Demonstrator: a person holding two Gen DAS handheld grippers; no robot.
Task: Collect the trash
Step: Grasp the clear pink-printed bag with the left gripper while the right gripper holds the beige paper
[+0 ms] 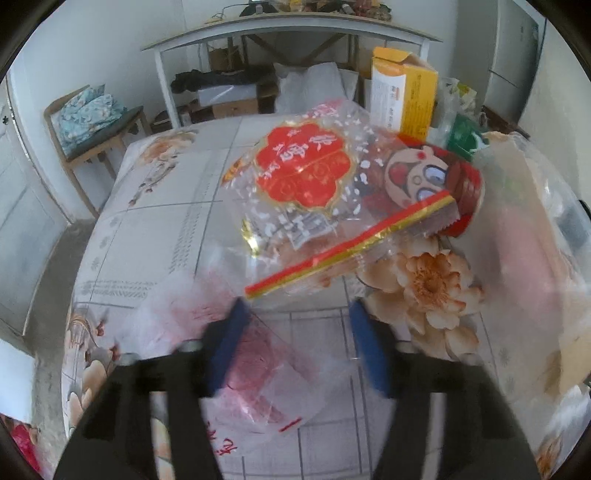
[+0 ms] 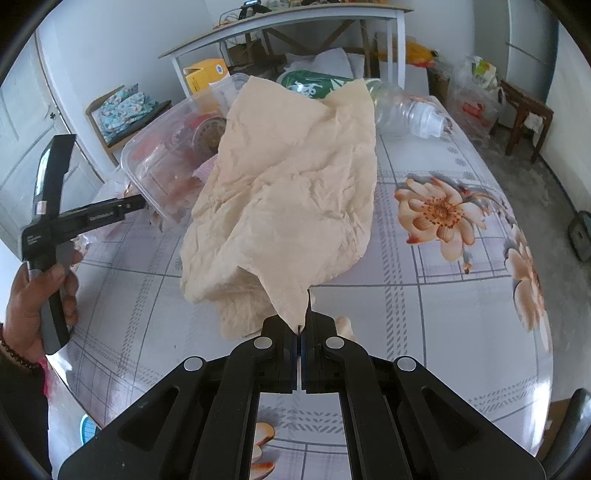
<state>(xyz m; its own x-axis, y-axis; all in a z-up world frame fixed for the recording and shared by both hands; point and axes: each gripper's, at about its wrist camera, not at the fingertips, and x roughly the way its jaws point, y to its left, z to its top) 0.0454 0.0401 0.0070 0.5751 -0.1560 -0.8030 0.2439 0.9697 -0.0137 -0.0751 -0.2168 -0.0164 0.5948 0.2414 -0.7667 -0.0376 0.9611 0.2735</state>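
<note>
My left gripper [image 1: 299,306] is open, its blue pads [image 1: 229,343] spread just short of a clear snack bag with a red label [image 1: 303,177] lying on the floral table. A thin clear bag with red print [image 1: 251,373] lies under the left finger. A red round tin [image 1: 439,181] sits behind the snack bag. My right gripper [image 2: 299,332] is shut on a corner of a crumpled beige paper [image 2: 291,192] that drapes toward a clear plastic container [image 2: 166,162]. The left gripper's body [image 2: 55,214] shows at that view's left, held in a hand.
A yellow carton [image 1: 406,92] and a green-labelled plastic bottle [image 2: 369,99] lie at the table's far side. The container's clear wall [image 1: 524,221] fills the left wrist view's right. A chair [image 1: 92,125] and a white desk [image 1: 288,29] stand beyond the table.
</note>
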